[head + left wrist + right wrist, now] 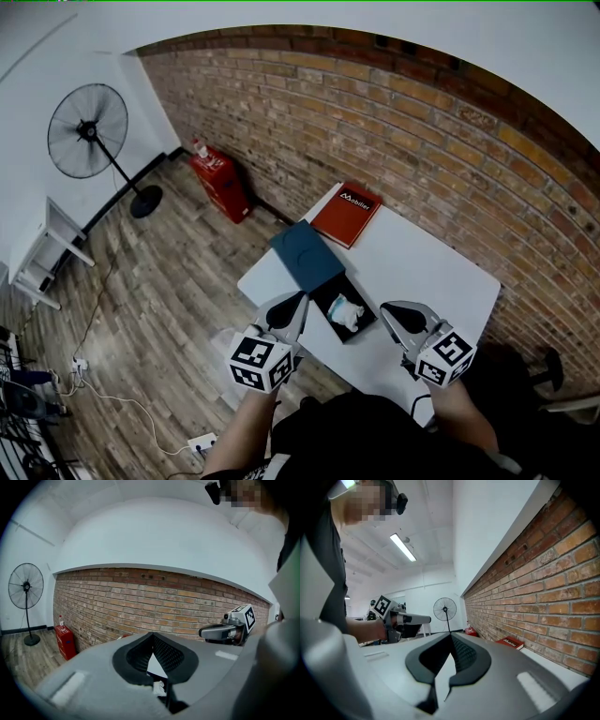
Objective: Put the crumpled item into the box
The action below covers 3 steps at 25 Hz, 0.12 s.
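My left gripper (296, 300) and right gripper (390, 310) are both clenched empty, flanking the box (324, 298) with the crumpled item (347, 310) inside.

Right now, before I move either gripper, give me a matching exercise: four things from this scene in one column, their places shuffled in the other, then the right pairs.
Things:
1. red book
2. crumpled white item
3. dark blue lid
4. standing fan

Places:
A. on the wooden floor, left of the table
B. inside the black box
C. at the table's far end, nearest the brick wall
D. flat on the table, between the book and the box

Pairs: 1-C, 2-B, 3-D, 4-A
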Available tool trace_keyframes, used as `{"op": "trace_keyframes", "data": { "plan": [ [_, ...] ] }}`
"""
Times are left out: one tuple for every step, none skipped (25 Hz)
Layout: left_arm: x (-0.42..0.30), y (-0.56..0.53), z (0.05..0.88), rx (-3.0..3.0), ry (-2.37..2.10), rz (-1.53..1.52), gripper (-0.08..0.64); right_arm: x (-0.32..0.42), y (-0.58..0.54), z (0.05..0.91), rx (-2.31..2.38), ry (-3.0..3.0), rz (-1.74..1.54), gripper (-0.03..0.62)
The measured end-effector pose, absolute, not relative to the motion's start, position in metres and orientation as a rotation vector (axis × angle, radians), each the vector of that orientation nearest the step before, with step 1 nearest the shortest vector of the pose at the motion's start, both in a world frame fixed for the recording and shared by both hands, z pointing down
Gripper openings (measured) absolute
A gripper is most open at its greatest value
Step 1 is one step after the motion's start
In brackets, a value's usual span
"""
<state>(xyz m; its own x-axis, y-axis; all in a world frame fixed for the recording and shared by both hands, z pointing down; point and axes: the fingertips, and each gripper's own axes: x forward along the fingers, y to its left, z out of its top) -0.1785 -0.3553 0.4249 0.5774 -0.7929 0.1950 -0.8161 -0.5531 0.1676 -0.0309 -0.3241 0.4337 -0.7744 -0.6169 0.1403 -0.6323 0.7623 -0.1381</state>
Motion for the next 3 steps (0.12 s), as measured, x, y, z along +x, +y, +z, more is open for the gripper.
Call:
{"op": "trace_keyframes", "data": {
  "plan": [
    [-0.1777,-0.3544,0.4254,2.572,-1.331,0.144,0.006,-0.0325,-0.3239,0.4331,1.016,-2.870,0.271,-0.002],
    [-0.1772,-0.3535,0.4258,2.573,-1.327,0.146,0.006,-0.0342,-0.3236,0.4326,1.013,-2.872,0.271,-0.002],
    [-0.1768,-0.3526,0.4262,2.574,-1.324,0.147,0.006,-0.0359,-0.3233,0.4321,1.010,-2.874,0.269,-0.002]
  ]
}}
